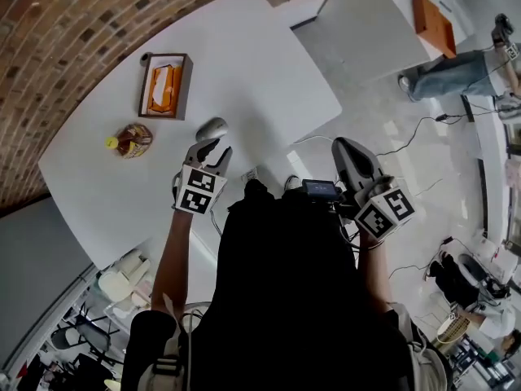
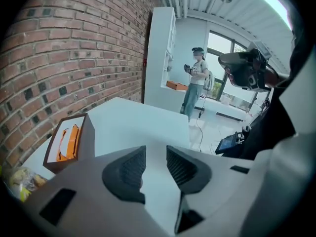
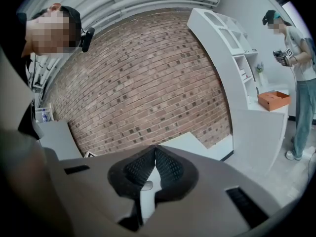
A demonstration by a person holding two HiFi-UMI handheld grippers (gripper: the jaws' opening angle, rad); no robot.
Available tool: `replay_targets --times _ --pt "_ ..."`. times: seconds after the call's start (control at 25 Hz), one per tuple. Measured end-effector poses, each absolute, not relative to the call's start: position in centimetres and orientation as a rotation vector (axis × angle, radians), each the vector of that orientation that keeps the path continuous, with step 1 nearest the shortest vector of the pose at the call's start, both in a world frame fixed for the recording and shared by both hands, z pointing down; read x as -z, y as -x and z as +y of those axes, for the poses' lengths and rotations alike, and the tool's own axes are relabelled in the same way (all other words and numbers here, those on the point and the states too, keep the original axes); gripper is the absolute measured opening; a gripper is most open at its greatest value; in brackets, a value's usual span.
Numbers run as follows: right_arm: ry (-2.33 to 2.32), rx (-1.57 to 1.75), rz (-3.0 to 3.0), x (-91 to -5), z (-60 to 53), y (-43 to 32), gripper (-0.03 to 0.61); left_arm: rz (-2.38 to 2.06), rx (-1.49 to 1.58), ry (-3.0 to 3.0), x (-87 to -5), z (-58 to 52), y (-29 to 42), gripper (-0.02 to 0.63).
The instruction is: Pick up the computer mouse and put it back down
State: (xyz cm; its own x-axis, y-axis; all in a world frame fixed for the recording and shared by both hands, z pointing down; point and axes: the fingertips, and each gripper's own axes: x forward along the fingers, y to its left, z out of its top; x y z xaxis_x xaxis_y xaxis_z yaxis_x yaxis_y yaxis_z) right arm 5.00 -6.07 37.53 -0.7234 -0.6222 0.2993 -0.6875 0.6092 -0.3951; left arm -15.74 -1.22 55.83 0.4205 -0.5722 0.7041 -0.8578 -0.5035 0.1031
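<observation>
A pale grey computer mouse (image 1: pixel 212 127) lies on the white table (image 1: pixel 260 63), close to the near edge. My left gripper (image 1: pixel 213 147) hangs just short of it, tilted down, its tips almost at the mouse's near end. In the left gripper view that gripper (image 2: pixel 156 153) is open, with only bare table showing in the gap between its dark pads (image 2: pixel 129 168); the mouse does not show there. My right gripper (image 1: pixel 345 149) is held off the table's right corner, over the floor. Its jaws (image 3: pixel 155 150) are shut tip to tip on nothing.
A brown box with orange contents (image 1: pixel 165 85) stands farther back on the table, and a yellow-brown snack bag (image 1: pixel 133 140) lies to the left. A person (image 1: pixel 456 72) stands by a far counter with an orange box (image 1: pixel 433 24). Cables (image 1: pixel 407 137) run over the floor.
</observation>
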Motion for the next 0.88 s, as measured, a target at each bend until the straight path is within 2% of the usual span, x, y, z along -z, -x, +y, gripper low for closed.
replay_targets --times 0.28,0.52,0.88 --pt "-1.123 -0.753 -2.649 -37.6 -6.5 -4.8 0.017 -1.139 -0.979 -2.224 -58.8 -2.5 17.5 0.171" --pt "-1.155 -0.765 -2.604 -38.0 -7.0 -5.3 0.017 -1.048 -1.083 -2.243 -61.5 -3.4 18.2 0.242" --pt "-1.17 -0.763 -2.547 -38.5 -6.7 -5.2 0.017 -0.928 -1.194 -2.22 -65.9 -3.9 19.5 0.301"
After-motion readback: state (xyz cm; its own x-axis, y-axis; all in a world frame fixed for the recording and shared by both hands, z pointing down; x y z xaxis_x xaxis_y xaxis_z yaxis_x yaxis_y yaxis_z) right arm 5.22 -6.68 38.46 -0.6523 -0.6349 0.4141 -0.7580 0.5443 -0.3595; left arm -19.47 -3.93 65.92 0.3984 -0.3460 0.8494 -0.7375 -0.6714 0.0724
